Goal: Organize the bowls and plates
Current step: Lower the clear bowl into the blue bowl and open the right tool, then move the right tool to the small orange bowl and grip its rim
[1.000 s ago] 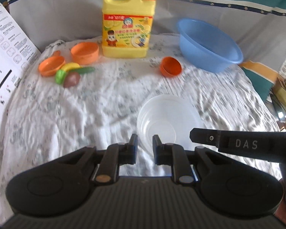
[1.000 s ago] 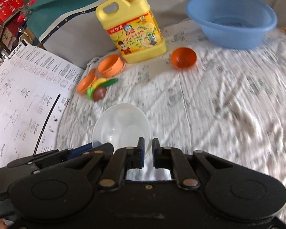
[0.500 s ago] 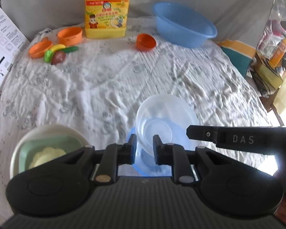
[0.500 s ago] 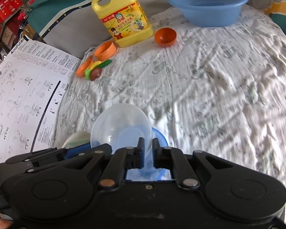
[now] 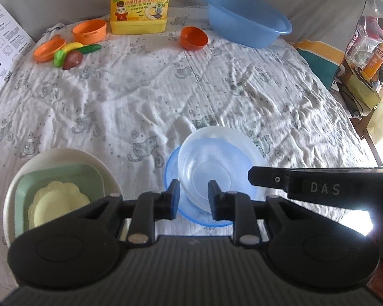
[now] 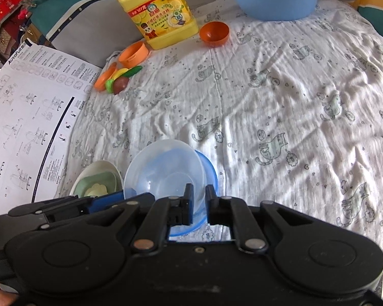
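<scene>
Lowered since a second ago, one clear bowl (image 5: pixel 217 163) now sits in one blue plate (image 5: pixel 171 168) beside three stacked dishes (image 5: pixel 61 178), both grippers' jaws opening around its rim.

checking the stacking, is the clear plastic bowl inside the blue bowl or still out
Inside: the clear plastic bowl sits tilted in the blue bowl, whose rim shows around it.

Surface: white crinkled cloth with grey cat print (image 5: pixel 145 94), spread over the whole top.
Far edge: yellow detergent jug (image 5: pixel 139 5), big blue plastic basin (image 5: pixel 247 23), small orange bowl (image 5: pixel 193 38).
Far left: two orange toy dishes (image 5: pixel 89 31), toy vegetables (image 5: pixel 72 54) touching them.
Near left: cream round plate (image 5: pixel 63 158).
Near middle: blue translucent plate (image 5: pixel 172 170).
Left side: printed instruction sheet (image 6: pixel 25 117).
</scene>
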Demonstrator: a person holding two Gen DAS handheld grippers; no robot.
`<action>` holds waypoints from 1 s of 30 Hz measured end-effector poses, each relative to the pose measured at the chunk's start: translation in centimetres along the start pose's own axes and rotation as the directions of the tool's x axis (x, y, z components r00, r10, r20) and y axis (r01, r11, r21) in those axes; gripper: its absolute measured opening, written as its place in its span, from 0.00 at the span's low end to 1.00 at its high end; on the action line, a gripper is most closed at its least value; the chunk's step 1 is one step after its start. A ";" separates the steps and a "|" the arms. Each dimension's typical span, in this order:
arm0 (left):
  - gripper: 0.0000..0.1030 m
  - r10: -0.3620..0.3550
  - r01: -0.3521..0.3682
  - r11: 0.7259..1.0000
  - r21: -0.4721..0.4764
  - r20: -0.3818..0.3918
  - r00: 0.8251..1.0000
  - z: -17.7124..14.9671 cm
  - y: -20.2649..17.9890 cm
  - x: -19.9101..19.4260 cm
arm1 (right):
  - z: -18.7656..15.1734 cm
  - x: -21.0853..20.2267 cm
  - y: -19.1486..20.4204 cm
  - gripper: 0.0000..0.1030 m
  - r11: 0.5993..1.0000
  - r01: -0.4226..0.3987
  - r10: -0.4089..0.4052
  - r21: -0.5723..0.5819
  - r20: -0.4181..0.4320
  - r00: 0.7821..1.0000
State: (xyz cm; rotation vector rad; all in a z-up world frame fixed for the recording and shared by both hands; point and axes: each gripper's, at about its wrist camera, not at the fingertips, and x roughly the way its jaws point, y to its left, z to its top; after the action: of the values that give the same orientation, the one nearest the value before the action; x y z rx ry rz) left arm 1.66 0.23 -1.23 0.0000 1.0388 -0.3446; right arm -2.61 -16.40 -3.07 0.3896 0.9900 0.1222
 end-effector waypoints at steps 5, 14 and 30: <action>0.50 0.056 -0.057 0.998 0.020 0.051 0.997 0.0 -0.2 -1.0 | 0.3 -0.4 -0.1 0.25 1.000 0.018 -0.018 -0.003 0.031 0.999; 1.00 0.078 -0.076 0.997 -0.023 0.109 0.991 -0.1 1.4 -2.5 | 0.8 -2.0 -0.6 0.96 0.998 0.063 -0.061 -0.014 0.121 0.991; 1.00 0.113 -0.111 0.994 -0.019 0.112 0.987 2.4 2.7 -1.1 | 2.4 -1.2 -1.9 1.00 0.996 0.086 -0.085 -0.003 0.134 0.987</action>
State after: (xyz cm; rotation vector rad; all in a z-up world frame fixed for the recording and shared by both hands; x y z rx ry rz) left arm 3.97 2.71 0.53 0.0270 0.9251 -0.2328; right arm -1.47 -19.13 -1.66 0.3420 0.8723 0.0226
